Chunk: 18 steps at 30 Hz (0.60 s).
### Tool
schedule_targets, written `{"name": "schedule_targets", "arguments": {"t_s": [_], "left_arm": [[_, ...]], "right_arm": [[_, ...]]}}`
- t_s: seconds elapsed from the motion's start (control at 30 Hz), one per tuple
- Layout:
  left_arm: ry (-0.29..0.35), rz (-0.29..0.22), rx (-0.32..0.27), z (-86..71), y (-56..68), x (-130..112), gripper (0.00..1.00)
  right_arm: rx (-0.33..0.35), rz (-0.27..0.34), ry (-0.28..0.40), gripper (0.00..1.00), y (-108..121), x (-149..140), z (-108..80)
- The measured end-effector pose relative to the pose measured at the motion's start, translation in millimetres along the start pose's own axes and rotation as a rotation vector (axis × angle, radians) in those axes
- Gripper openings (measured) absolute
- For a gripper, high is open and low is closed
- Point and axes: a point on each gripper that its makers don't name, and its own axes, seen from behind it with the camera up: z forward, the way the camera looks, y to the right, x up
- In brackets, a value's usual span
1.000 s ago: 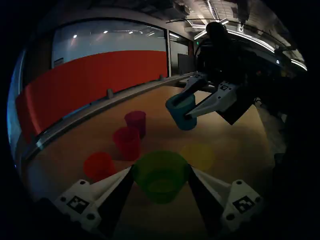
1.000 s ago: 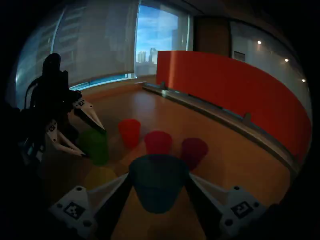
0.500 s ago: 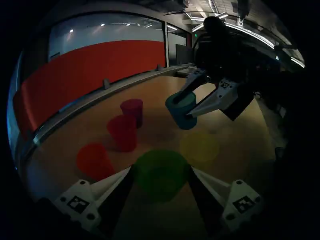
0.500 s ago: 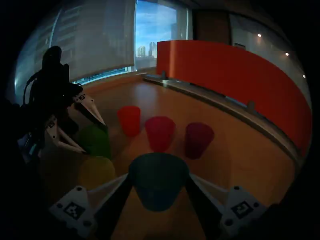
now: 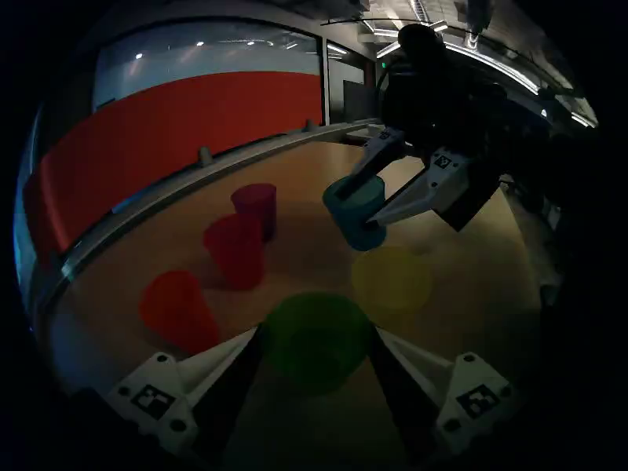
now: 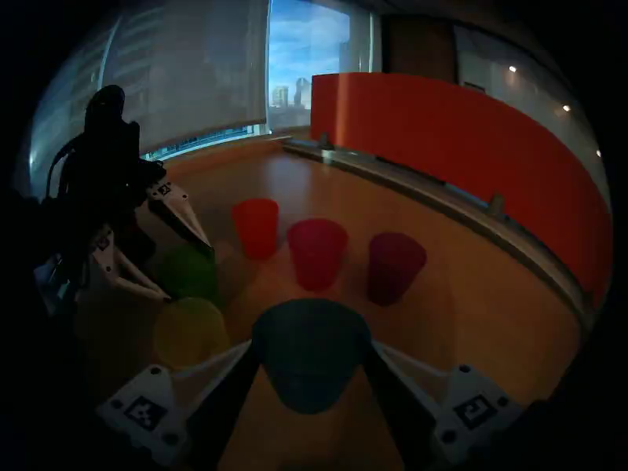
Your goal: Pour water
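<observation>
Closer now: teal plastic cup (image 5: 355, 213) nearer to yellow translucent cup (image 5: 391, 279) on desk (image 6: 471, 330). Right gripper (image 6: 310, 345) fingers clamp it, tilted, in air. Left gripper (image 5: 315, 339) fingers clamp green plastic cup (image 5: 315, 355). Risk: rim misaligned, water spills on desk.

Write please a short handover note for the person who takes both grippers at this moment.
Left gripper: shut on the green cup.
Right gripper: shut on the teal cup, held up beside the yellow cup.
On the table: yellow cup, orange cup, red cup, maroon cup, all upright.
Done: both cups are gripped.
Left: the pour. No water is visible, so check the cups first.
</observation>
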Motion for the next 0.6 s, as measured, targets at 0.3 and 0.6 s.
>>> {"name": "schedule_targets", "arguments": {"t_s": [0.3, 0.6], "left_arm": [[0.000, -0.012, -0.003, -0.8, 0.3, -3.8, 0.89], [-0.008, 0.001, 0.004, -2.5, -0.6, -6.6, 0.91]], "right_arm": [[0.002, 0.007, -0.009, 0.90, -0.9, -6.8, 3.3], [-0.004, 0.009, -0.013, 0.90, 0.2, -10.2, 5.1]]}}
